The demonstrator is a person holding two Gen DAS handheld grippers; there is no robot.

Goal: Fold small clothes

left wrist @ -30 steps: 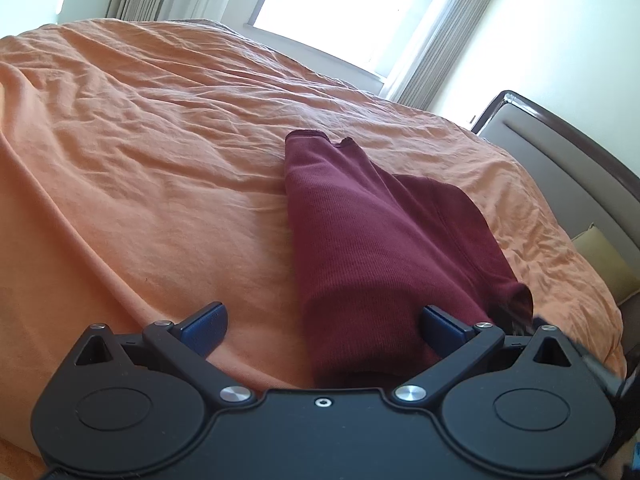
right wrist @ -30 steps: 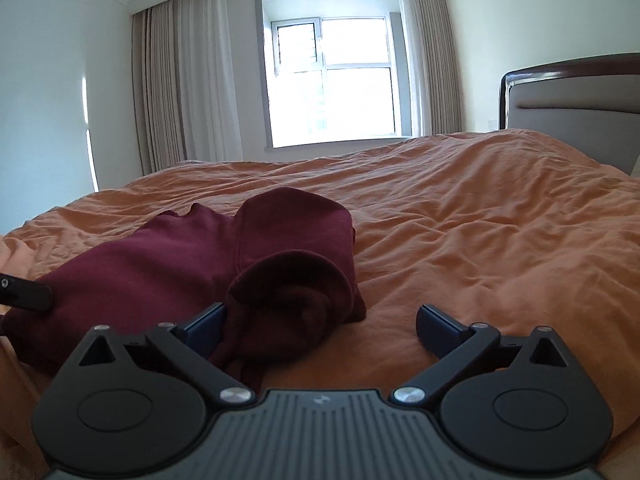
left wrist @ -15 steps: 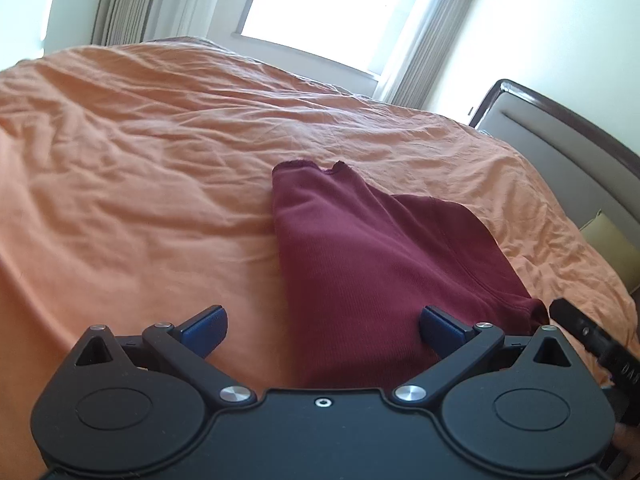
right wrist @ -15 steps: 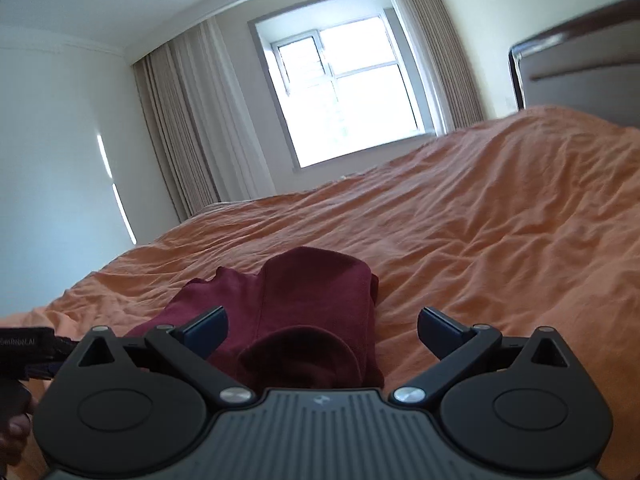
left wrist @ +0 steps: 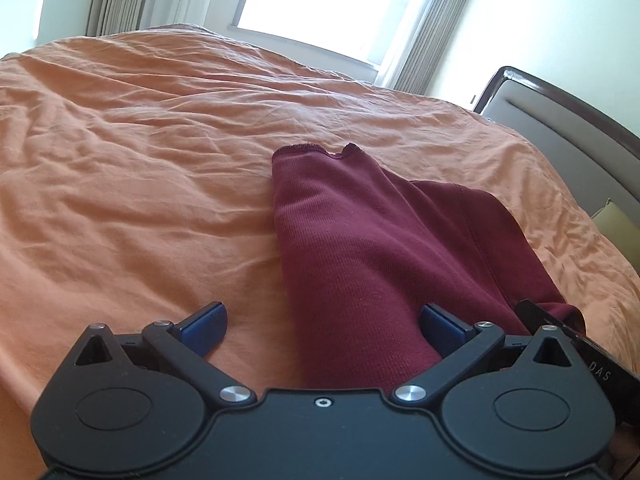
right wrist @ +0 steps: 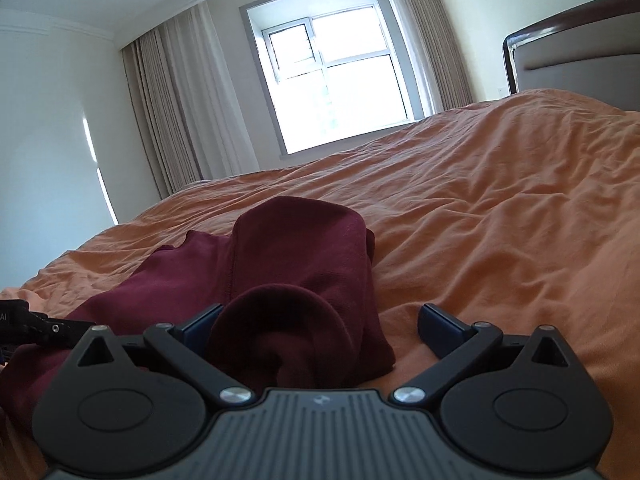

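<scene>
A folded maroon garment (left wrist: 372, 256) lies on the bed (left wrist: 132, 184); left claw (left wrist: 323, 322) and right claw (right wrist: 320, 322) both gape apart.

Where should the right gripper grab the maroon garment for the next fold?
Probably the rounded, bunched near end of the maroon garment, straight ahead of the open right gripper. It bulges up off the orange bedspread, so one finger can slip beside it.
</scene>
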